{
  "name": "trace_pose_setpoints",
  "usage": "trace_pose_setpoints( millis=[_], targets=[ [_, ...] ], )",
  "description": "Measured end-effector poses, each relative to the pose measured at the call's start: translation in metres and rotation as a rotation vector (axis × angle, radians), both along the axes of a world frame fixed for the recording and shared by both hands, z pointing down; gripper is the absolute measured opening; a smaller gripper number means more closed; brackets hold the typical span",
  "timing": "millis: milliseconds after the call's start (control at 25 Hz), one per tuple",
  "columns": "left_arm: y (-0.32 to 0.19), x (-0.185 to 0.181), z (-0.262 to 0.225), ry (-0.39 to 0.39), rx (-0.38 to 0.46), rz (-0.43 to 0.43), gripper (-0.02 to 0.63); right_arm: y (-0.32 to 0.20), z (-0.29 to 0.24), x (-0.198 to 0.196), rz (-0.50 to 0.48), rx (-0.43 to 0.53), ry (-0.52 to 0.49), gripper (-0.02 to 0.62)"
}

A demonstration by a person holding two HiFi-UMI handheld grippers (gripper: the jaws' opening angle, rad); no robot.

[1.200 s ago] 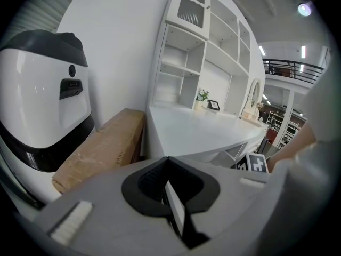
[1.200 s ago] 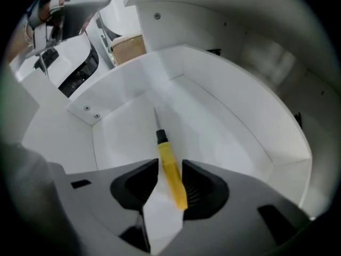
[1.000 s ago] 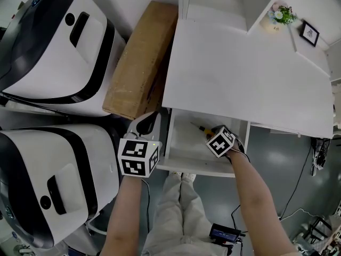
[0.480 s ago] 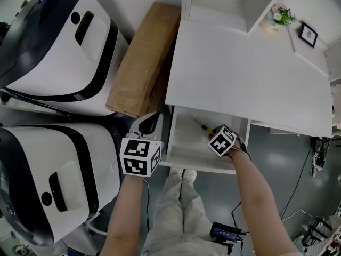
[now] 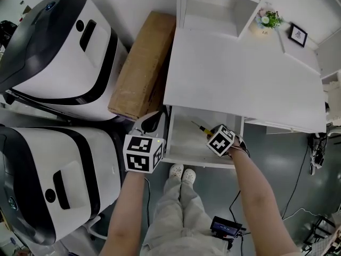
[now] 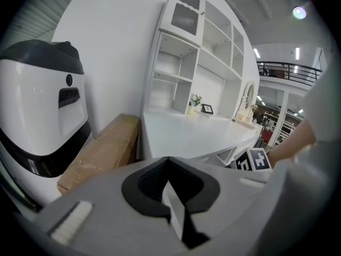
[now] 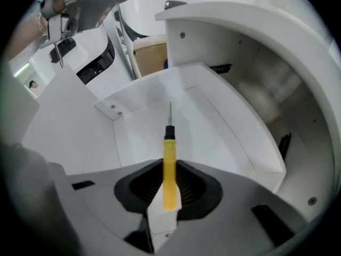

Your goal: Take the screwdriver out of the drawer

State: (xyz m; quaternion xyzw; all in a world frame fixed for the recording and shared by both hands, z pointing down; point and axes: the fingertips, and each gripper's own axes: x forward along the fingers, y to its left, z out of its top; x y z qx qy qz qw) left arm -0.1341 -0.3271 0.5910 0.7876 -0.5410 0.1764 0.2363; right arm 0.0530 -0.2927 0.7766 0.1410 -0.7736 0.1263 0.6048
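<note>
Right gripper (image 5: 216, 136) clamps the one screwdriver (image 7: 169, 164) over one drawer (image 5: 184, 145); left gripper (image 6: 170, 188) closed.

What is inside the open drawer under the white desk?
Just a yellow-handled screwdriver, gripped by the right gripper above the drawer's bare white floor. The desk top hides the drawer's back, and the gripper covers one corner.

In the head view the right gripper (image 5: 219, 140) covers most of the screwdriver (image 5: 199, 127) (only its shaft end shows), the desk top (image 5: 240, 73) hides the back of the drawer (image 5: 184, 145), and the framed picture (image 5: 298, 34) is too small to read.
</note>
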Motion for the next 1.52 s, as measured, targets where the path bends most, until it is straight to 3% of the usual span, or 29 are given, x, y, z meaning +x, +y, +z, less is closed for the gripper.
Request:
trace_pose_setpoints(
  millis=[1000, 1520],
  targets=[
    [-0.011, 0.013, -0.113, -0.006, 0.165, 0.033, 0.003, -0.003, -0.116, -0.005, -0.039, 0.13, -0.043, 0.086],
    [-0.011, 0.02, -0.162, 0.012, 0.255, 0.029, 0.003, -0.001, -0.171, -0.003, 0.002, 0.173, -0.114, 0.086]
  ],
)
